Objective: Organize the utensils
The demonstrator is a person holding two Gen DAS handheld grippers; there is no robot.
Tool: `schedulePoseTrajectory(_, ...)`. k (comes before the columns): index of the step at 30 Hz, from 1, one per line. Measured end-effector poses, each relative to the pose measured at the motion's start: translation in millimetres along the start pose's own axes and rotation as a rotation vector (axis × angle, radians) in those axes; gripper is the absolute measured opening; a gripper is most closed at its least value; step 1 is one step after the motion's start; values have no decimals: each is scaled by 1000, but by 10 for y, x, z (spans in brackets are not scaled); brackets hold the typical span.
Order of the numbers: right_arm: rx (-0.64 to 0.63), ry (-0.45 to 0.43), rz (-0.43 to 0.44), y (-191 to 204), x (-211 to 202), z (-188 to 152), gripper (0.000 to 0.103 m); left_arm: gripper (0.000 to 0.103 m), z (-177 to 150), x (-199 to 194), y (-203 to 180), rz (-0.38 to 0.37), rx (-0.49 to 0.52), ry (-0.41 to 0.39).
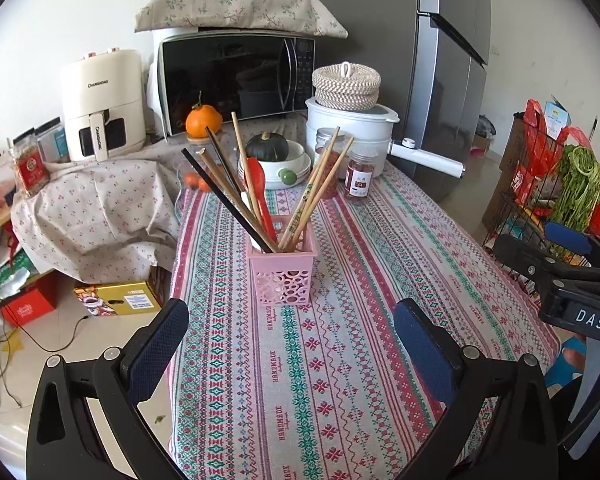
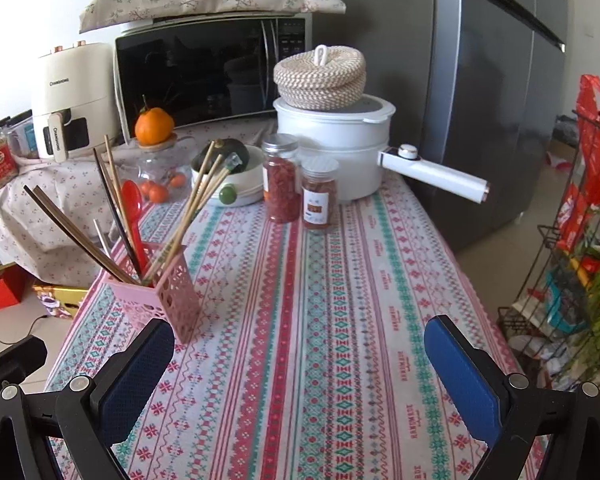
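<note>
While both grippers hung with fingers spread and empty, I logged: pink holder [image 1: 281,276] upright on worktop [image 1: 380,280], chopsticks [image 1: 320,184] and red spoon [image 1: 260,192] inside. Step apparently near complete; next move, likely only tidying.

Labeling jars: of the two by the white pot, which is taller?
The left jar, silver-lidded and packed with red contents; the label-fronted jar beside it stands shorter.
</note>
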State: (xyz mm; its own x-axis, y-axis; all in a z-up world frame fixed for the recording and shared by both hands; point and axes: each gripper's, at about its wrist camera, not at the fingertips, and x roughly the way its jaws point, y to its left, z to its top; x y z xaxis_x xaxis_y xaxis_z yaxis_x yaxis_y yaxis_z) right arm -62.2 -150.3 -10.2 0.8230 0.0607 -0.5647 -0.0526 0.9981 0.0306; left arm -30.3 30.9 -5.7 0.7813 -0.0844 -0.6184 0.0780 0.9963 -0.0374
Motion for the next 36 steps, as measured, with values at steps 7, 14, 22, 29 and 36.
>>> schedulePoseTrajectory(7,-8,-47,-99,-21,-146,-41,103,103,30,-119,-28,-11,-71,-53)
schedulePoseTrajectory(14,28,-79,-109,-105,-206,-8,103,103,91,-125,-34,30,-91,-95)
schedulePoseTrajectory(22,53,-47,-84,-125,-138,-17,103,103,80,-98,-114,18,-73,-96)
schedulePoseTrajectory(29,65,-34,-87,-138,-126,-29,103,103,70,-89,-121,23,-69,-92)
schedulePoseTrajectory(36,51,-18,-88,-101,-87,-44,103,103,69,-91,-129,17,-64,-89)
